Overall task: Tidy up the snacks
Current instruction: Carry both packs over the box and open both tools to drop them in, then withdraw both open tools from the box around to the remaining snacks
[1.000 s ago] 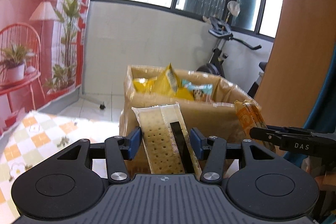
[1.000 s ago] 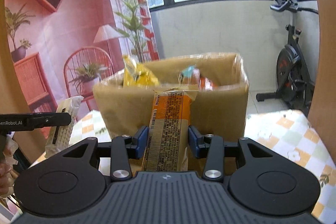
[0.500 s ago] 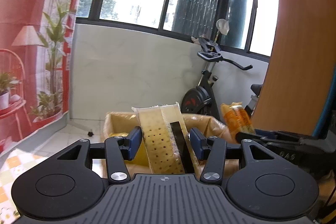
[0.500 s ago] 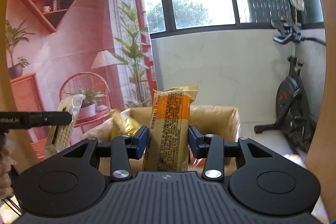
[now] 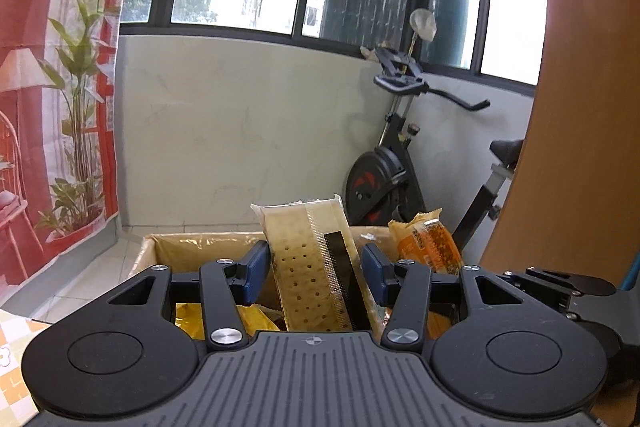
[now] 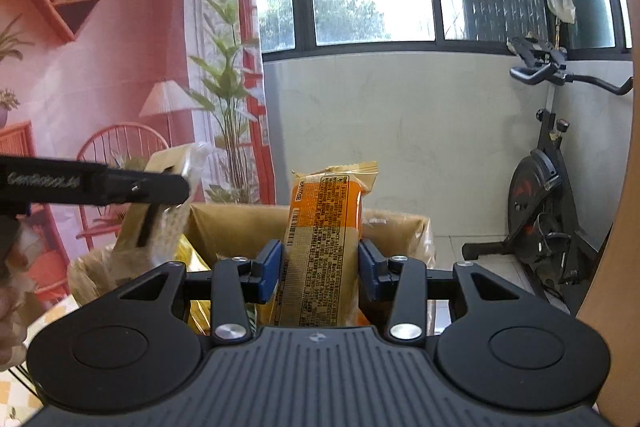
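Note:
My left gripper (image 5: 314, 267) is shut on a pale cracker pack (image 5: 310, 259) and holds it upright over the open cardboard box (image 5: 192, 241). My right gripper (image 6: 319, 269) is shut on an orange snack pack (image 6: 322, 247), upright over the same box (image 6: 240, 223). The orange pack also shows to the right in the left wrist view (image 5: 430, 245). The cracker pack shows at the left in the right wrist view (image 6: 164, 215). Yellow snack bags (image 5: 240, 319) lie inside the box.
An exercise bike (image 5: 394, 163) stands behind the box against a white wall. A wooden panel (image 5: 580, 131) rises at the right. A red printed backdrop (image 6: 80, 87) hangs at the left. A checkered cloth (image 5: 12, 343) covers the table.
Both grippers have risen and moved forward with their packs, from in front of the box to above its opening. The box now sits low in both views.

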Motion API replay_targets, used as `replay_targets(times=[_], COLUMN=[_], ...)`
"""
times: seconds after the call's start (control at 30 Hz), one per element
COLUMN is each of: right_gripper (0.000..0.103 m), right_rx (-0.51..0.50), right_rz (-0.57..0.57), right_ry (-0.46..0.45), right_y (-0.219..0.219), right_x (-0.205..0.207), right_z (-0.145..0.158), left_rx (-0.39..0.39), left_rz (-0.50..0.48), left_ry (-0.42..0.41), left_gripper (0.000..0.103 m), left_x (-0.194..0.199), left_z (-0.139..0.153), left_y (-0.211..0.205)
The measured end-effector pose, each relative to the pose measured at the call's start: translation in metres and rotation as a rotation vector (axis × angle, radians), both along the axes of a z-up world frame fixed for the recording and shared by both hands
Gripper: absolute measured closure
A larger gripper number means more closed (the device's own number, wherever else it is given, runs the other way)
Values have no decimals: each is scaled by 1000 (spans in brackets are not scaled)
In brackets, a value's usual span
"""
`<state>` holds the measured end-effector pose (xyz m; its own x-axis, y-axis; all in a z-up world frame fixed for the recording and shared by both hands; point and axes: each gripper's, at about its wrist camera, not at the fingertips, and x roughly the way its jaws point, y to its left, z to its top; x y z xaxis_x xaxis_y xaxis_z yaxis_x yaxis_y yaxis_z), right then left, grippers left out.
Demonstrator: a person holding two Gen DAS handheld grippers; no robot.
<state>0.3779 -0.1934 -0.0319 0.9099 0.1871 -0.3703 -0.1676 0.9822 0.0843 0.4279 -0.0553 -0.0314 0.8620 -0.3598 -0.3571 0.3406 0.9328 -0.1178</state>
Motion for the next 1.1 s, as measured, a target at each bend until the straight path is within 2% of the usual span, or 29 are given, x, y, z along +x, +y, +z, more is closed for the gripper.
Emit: replay_targets(times=[0.17, 0.23, 0.3, 0.33, 0.73, 1.1], right_gripper=[58, 57, 47, 43, 43, 43], right_rx=[0, 3, -1, -2, 14, 6], right_rz=[-24, -36, -49, -52, -42, -64], right_ry=[42, 56, 58, 56, 40, 39], right_y=[-5, -7, -7, -7, 5, 18], right_x=[11, 14, 13, 11, -25, -86], right_z=[-15, -19, -21, -21, -4, -4], left_rx=[30, 46, 55, 55, 63, 72], left_rz=[-10, -10, -10, -10, -27, 41], left_ry=[32, 27, 17, 17, 17, 33], left_gripper=[46, 35, 33, 33, 33, 33], left_x=[8, 9, 6, 4, -34, -84], left_z=[-6, -6, -5, -4, 8, 4], left_y=[-6, -7, -5, -3, 24, 63])
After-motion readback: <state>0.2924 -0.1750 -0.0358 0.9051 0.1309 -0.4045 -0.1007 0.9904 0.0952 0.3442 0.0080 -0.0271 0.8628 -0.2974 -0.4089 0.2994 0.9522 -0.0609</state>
